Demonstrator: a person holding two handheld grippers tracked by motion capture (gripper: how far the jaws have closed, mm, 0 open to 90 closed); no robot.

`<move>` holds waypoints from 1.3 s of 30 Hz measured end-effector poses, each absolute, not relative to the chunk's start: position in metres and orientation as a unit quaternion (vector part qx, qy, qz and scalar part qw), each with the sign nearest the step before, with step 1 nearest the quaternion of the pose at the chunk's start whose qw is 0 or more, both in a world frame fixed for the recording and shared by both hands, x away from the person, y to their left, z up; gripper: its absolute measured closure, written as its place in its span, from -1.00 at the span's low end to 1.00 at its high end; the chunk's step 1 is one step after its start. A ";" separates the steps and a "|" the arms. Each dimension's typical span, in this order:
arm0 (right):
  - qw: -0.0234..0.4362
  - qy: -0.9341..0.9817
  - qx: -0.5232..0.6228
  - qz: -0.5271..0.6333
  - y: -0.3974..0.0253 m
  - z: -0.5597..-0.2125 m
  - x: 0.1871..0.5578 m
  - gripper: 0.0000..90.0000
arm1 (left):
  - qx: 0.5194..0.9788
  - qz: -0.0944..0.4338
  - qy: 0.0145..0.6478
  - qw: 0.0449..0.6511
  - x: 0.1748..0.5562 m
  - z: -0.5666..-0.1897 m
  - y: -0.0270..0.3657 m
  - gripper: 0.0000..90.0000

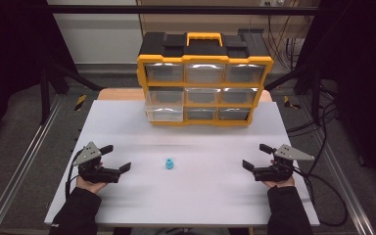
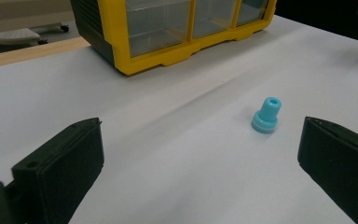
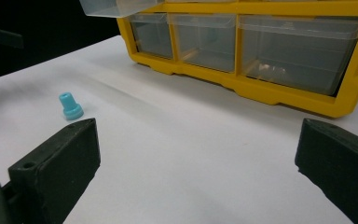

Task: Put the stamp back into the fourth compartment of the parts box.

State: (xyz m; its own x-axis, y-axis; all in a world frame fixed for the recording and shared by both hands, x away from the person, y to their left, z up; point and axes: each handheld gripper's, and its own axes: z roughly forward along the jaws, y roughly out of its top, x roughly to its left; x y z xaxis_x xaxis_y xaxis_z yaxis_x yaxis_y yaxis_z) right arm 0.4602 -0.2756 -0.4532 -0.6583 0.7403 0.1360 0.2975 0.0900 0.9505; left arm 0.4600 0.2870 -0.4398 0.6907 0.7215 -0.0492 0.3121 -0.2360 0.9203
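Observation:
A small light-blue stepped plug (image 1: pixel 169 163) stands upright in the middle of the white table (image 1: pixel 200 196). My left gripper (image 1: pixel 117 157) rests to its left, open, jaws pointing toward the plug. In the left gripper view the plug (image 2: pixel 266 116) stands ahead, nearer the right jaw, with nothing between the jaws of that gripper (image 2: pixel 200 140). My right gripper (image 1: pixel 255 156) lies farther off on the plug's right, open and empty. The right gripper view has the plug (image 3: pixel 70 106) far left, beyond the left jaw of the gripper (image 3: pixel 196 140).
A yellow and black drawer organizer (image 1: pixel 204 83) with clear drawers stands at the table's back centre. A drawer in its left column (image 1: pixel 164 100) sticks out partly, seen as a clear drawer (image 3: pixel 112 7) overhanging. Cables trail off the table's right side.

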 end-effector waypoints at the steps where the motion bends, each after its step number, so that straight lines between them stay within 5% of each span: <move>1: 0.195 0.712 0.364 0.568 -0.276 -0.453 0.460 -0.99 | 0.761 0.198 0.339 0.516 0.460 -0.440 0.287 -1.00; 39: 0.193 0.716 0.362 0.564 -0.278 -0.454 0.459 -0.99 | 0.762 0.198 0.349 0.508 0.465 -0.423 0.260 -1.00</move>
